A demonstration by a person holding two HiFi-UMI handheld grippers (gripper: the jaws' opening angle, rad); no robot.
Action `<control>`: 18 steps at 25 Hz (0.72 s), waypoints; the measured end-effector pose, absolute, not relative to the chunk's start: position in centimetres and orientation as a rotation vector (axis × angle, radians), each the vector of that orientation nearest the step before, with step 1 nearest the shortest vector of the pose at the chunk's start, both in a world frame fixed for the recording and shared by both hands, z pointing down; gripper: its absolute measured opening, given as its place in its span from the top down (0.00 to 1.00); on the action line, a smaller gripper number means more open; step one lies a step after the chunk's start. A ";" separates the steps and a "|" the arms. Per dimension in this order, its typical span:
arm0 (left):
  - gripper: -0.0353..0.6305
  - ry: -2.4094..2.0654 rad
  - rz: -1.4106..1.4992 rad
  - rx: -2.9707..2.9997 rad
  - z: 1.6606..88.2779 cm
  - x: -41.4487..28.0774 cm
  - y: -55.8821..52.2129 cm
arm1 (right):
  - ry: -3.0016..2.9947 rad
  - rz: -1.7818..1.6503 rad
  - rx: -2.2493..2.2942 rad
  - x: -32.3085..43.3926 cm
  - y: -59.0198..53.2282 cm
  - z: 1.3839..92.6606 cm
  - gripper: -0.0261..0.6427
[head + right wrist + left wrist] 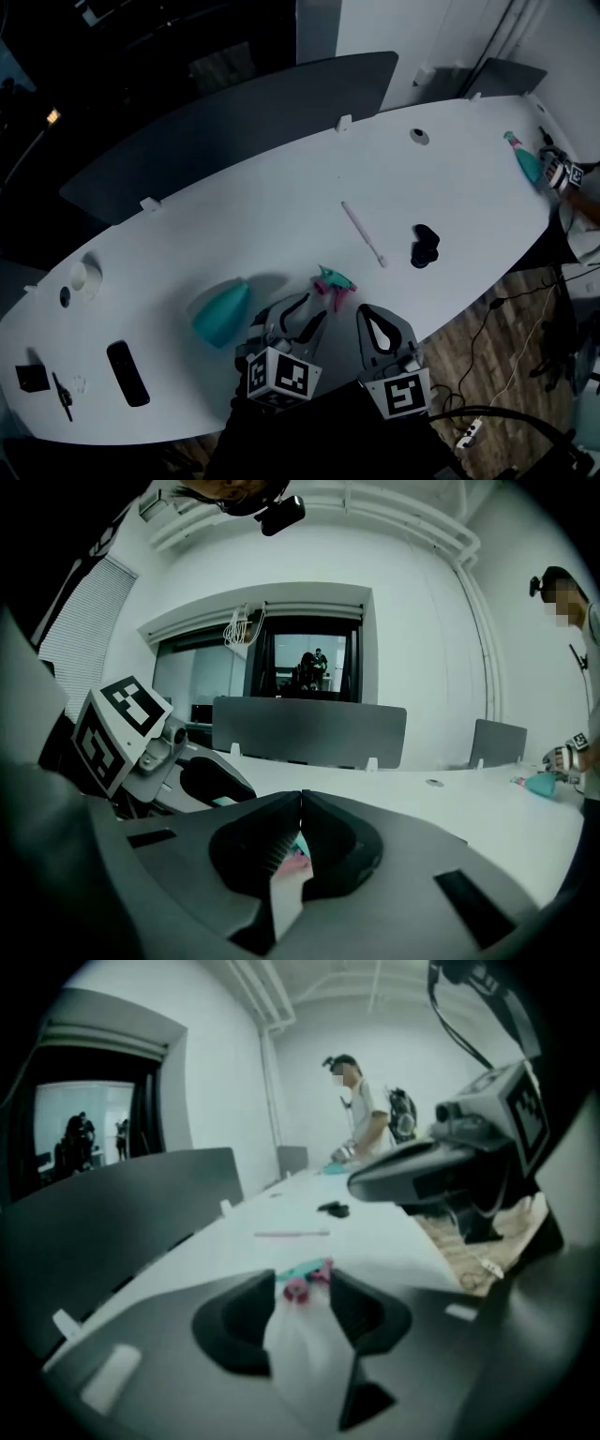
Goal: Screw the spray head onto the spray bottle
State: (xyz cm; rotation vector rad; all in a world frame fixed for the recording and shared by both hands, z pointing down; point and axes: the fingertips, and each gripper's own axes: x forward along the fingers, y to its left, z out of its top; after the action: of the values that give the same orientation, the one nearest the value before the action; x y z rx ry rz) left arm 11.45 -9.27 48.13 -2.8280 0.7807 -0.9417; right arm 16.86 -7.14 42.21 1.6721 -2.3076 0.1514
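In the head view, the spray head point(334, 284), teal with pink parts, lies on its side near the front edge of the long white surface point(281, 197). The teal bottle point(222, 312) lies on its side to its left, apart from it. The left hand-held gripper point(312, 309) points at the head, with the right hand-held gripper point(370, 311) just beside it. A white tube point(363, 234) lies further in. Dark dividers point(234, 122) line the far edge, and the floor point(497, 319) is wood.

In the left gripper view we see the jaws apart, with the head's pink and teal parts at the mouth of the gap, unclamped. A person point(364, 1115) stands at the surface's far end, by white walls.

In the right gripper view the jaws are together, holding nothing, and a bit of teal and pink shows below the closed tips.
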 end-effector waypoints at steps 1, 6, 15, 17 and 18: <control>0.66 0.727 -1.015 -2.809 49.0 11.7 -9.3 | -2.303 0.154 1.672 17.1 -7.3 42.3 0.95; 0.63 0.585 -1.245 -2.754 52.3 12.4 -10.5 | -2.291 0.164 1.669 18.2 -7.9 42.3 0.95; 0.86 0.557 -1.428 -2.699 54.8 11.6 -11.8 | -2.294 0.172 1.662 19.3 -9.2 42.4 0.95; 0.91 0.566 -1.428 -2.695 54.9 11.7 -11.9 | -2.295 0.179 1.662 19.5 -9.4 42.5 0.95; 0.91 0.560 -1.439 -2.683 55.1 11.8 -11.8 | -2.297 0.180 1.660 19.6 -9.6 42.4 0.95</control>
State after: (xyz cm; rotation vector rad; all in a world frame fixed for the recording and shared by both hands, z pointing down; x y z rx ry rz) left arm 11.75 -11.85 55.10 -2.6833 0.5597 -1.4394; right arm 19.55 -9.57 42.44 1.6602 -2.2974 0.1797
